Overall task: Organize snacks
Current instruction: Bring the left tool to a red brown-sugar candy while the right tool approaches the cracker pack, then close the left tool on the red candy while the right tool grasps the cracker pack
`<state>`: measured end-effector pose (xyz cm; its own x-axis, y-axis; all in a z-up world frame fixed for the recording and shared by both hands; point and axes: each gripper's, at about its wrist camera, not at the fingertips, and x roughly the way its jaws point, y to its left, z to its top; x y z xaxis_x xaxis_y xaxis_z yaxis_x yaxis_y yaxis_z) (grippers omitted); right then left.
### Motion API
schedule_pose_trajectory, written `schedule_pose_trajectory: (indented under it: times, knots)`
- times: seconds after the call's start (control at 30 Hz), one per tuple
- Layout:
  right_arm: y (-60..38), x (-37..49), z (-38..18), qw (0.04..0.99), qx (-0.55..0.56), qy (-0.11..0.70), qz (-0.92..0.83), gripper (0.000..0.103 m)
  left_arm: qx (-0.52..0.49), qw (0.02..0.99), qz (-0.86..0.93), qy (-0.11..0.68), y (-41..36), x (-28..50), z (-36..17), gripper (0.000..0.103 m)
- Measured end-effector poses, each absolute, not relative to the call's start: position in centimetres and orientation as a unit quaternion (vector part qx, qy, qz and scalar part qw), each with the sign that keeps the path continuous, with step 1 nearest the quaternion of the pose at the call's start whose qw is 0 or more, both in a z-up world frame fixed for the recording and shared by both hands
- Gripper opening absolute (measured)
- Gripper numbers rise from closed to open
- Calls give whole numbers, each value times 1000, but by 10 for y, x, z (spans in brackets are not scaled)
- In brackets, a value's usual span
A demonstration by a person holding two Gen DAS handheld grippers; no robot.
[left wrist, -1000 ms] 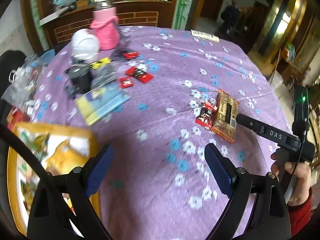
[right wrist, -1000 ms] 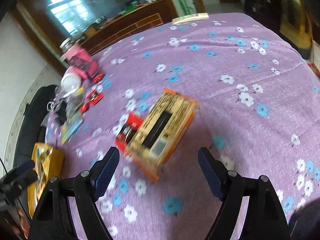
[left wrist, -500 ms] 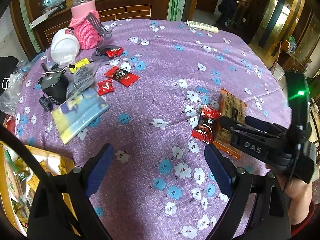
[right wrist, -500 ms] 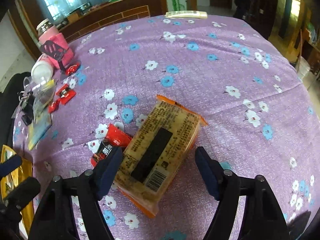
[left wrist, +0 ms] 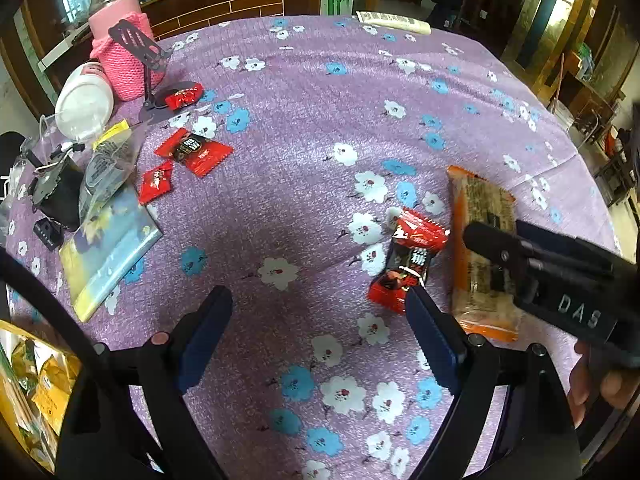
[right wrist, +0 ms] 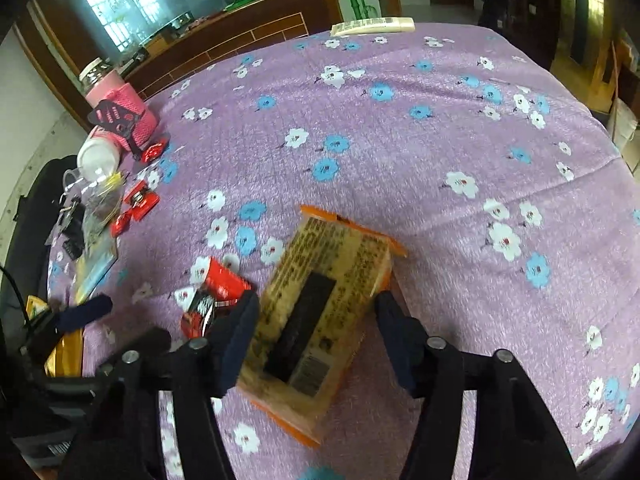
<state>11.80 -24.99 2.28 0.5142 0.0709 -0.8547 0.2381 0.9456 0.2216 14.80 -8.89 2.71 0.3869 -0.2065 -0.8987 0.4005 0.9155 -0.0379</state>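
An orange snack packet (right wrist: 328, 264) lies on the purple flowered tablecloth (right wrist: 400, 140). My right gripper (right wrist: 316, 304) straddles it, one pad against each long side. The left wrist view shows one of its fingers (left wrist: 492, 244) lying over the packet (left wrist: 480, 208). A red candy wrapper (left wrist: 412, 256) lies just left of the packet, at my left gripper's right fingertip. My left gripper (left wrist: 316, 296) is closing, with only cloth between its pads. Three more red candies (left wrist: 192, 150) lie far left. A yellow box of snacks (left wrist: 24, 380) sits at the lower left.
At the left stand a pink-sleeved jar (left wrist: 124, 40), a white bottle (left wrist: 84, 96), a dark phone stand (left wrist: 144, 52), a black pouch (left wrist: 60, 196) and a blue-yellow booklet (left wrist: 108, 248). A white strip (left wrist: 394, 22) lies at the far edge. A hand (left wrist: 592, 384) holds the right gripper.
My left gripper has swung right and down toward the red candy, so the yellow box slid to the frame's edge. My right gripper sank over the orange packet and its jaws narrowed onto it.
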Motion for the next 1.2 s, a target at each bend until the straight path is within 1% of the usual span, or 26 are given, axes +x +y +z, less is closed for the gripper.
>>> schedule_pose_trajectory:
  times: [0.1, 0.23, 0.4, 0.43, 0.5, 0.53, 0.57, 0.63, 0.67, 0.7, 0.73, 0.77, 0.87, 1.03, 1.2]
  knots:
    - [-245, 125, 17, 853, 133, 501, -60, 71, 93, 828, -184, 522, -88, 152, 25, 88]
    - [-248, 119, 18, 858, 105, 499, -54, 66, 95, 829, -196, 515, -98, 154, 27, 87]
    - [-270, 104, 18, 862, 121, 488, -59, 61, 131, 828, -215, 501, -127, 148, 30, 86]
    - [-272, 102, 18, 864, 123, 485, -60, 60, 145, 828, -215, 498, -134, 146, 29, 83]
    - [-276, 98, 18, 866, 125, 480, -62, 59, 164, 824, -213, 499, -144, 146, 25, 72]
    - [-278, 98, 18, 866, 128, 479, -59, 59, 170, 821, -212, 503, -147, 147, 21, 69]
    - [-280, 98, 18, 866, 131, 480, -56, 59, 174, 817, -213, 507, -150, 148, 17, 63]
    - [-284, 97, 19, 866, 133, 479, -56, 58, 170, 820, -216, 502, -150, 148, 14, 58]
    - [-285, 97, 18, 866, 130, 479, -57, 58, 168, 821, -219, 500, -150, 148, 14, 52]
    - [-286, 97, 18, 867, 128, 478, -57, 58, 163, 821, -223, 500, -150, 147, 14, 42]
    - [-287, 97, 19, 867, 128, 478, -56, 58, 160, 820, -227, 500, -151, 146, 14, 36]
    - [-287, 97, 19, 868, 127, 478, -54, 58, 166, 822, -227, 496, -152, 143, 15, 33]
    - [-287, 97, 19, 868, 128, 476, -49, 58, 172, 824, -231, 487, -150, 133, 15, 32]
    - [-284, 93, 25, 871, 141, 469, -24, 58, 115, 826, -234, 500, -118, 121, 17, 32]
    - [-268, 90, 31, 878, 128, 462, -3, 58, 84, 834, -223, 497, -85, 105, 26, 32]
